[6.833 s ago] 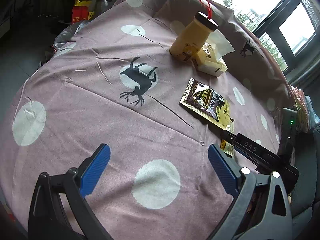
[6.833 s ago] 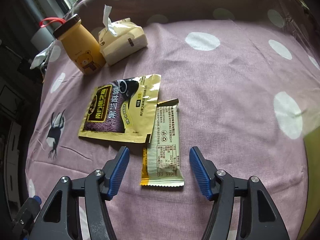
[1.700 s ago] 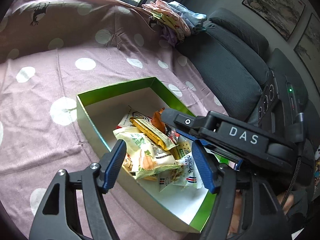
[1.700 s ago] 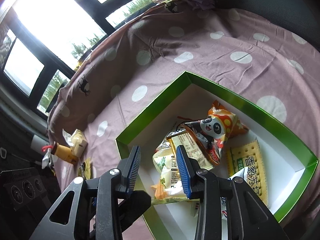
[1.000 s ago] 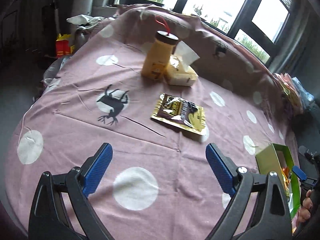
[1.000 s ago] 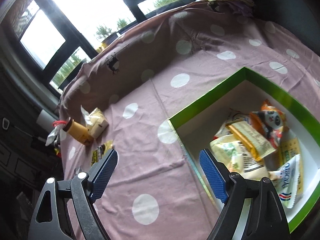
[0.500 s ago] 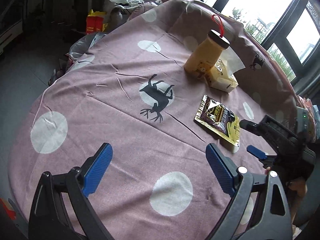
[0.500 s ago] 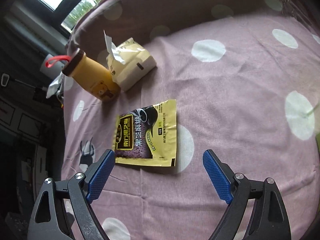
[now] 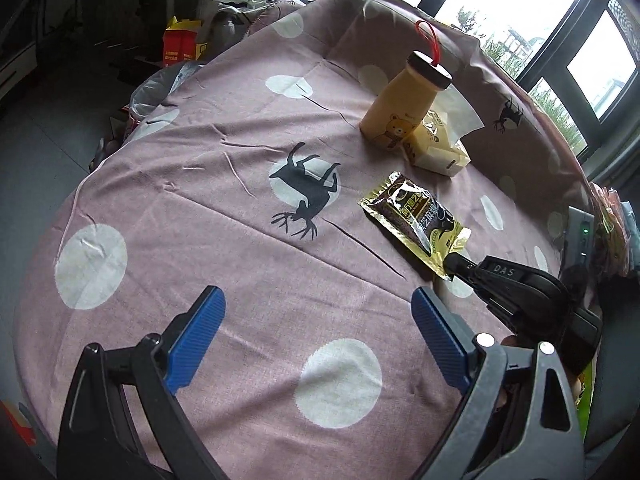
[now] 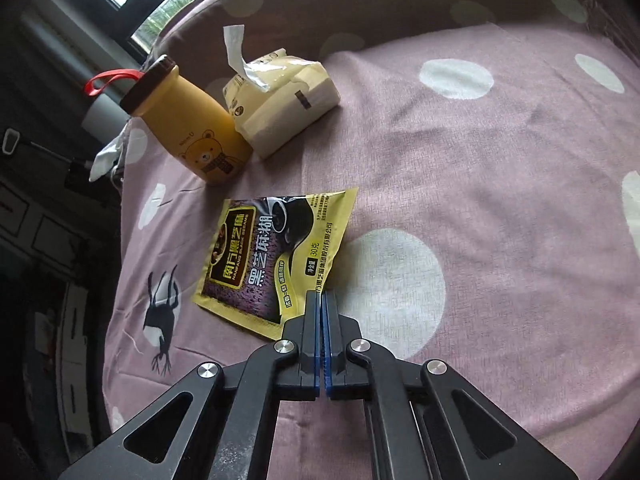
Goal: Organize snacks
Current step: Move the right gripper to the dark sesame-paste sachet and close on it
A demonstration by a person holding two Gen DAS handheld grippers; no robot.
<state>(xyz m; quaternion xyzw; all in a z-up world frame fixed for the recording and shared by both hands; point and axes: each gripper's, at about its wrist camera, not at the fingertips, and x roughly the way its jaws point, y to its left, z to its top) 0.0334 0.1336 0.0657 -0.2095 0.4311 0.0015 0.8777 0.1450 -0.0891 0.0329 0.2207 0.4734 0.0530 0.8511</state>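
From the left wrist camera, the left gripper has its two blue pads far apart, with nothing between them. It hangs over the pink spotted cloth. A black deer picture is printed on the cloth, and we can use it as our landmark. To the right of the deer lies the gold and black snack packet, flat on the cloth. Above the deer and to its right stands a yellow bottle with a bear on it, a dark cap and a red loop. A pack of tissues sits just beside the bottle, on the side away from the deer. The right gripper comes in from the right, farther from the deer than the packet, and its black tip touches the near corner of the packet.

From the right wrist camera, the deer is at the left edge of the cloth. The snack packet lies to the right of the deer. The right gripper has its blue pads pressed together, pinching the bottom right edge of the packet. The yellow bottle stands above the deer, past the packet, and the tissues lie just beside the bottle, on the side away from the deer.
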